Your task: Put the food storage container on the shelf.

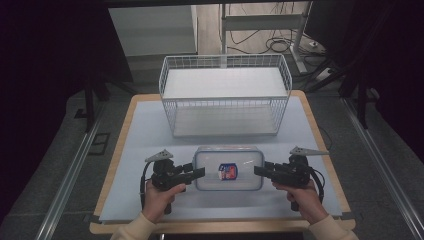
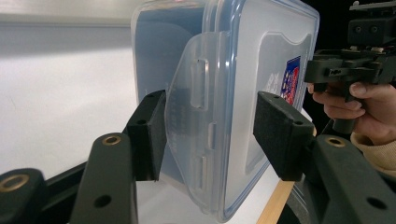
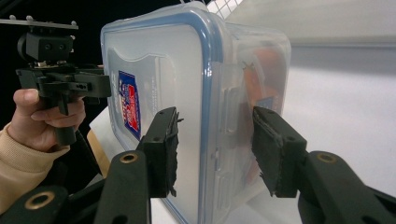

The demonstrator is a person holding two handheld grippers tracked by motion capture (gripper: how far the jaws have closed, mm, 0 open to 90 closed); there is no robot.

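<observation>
A clear plastic container point(image 1: 210, 167) with a blue-edged lid lies on the table's near half, a red and blue label point(image 1: 228, 171) on its lid. My left gripper point(image 1: 199, 173) is at its left end. In the left gripper view the jaws point(image 2: 210, 135) straddle a latch flap point(image 2: 191, 107) that swings outward; one pad point(image 2: 152, 135) sits by the flap, the other stands clear of the lid, so it is open. My right gripper point(image 1: 259, 170) is shut on the container's right end point(image 3: 215, 149), pads on lid and base. Something orange point(image 3: 268, 70) shows inside.
A white wire basket point(image 1: 225, 107) stands behind the container at the table's far half. A pale mat point(image 1: 150, 125) covers the wooden table. Rails run along the floor on both sides, with desk legs and cables beyond the far edge.
</observation>
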